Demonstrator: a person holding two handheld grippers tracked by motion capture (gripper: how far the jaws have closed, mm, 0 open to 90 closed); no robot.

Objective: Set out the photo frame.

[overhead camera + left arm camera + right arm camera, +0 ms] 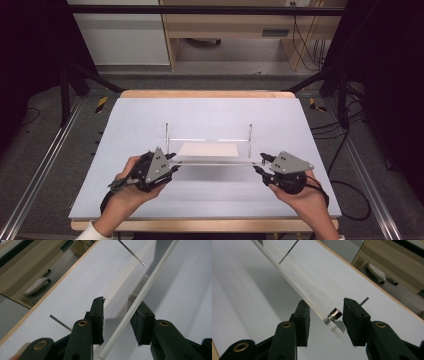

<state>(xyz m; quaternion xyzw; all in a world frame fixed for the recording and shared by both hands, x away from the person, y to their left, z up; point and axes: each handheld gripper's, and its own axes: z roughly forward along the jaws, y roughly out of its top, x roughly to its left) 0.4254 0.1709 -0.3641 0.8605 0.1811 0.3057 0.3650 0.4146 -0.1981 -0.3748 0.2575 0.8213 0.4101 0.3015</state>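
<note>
1. Above the white table (125,200), near our edge, we carry a clear acrylic bar (215,163), its long axis running straight from hand to hand
2. Our left gripper (171,163) brackets one end, jaws spread, only one pad touching
3. Our right gripper (262,165) brackets the other end likewise, a small metal stud (335,314) between its pads
</note>
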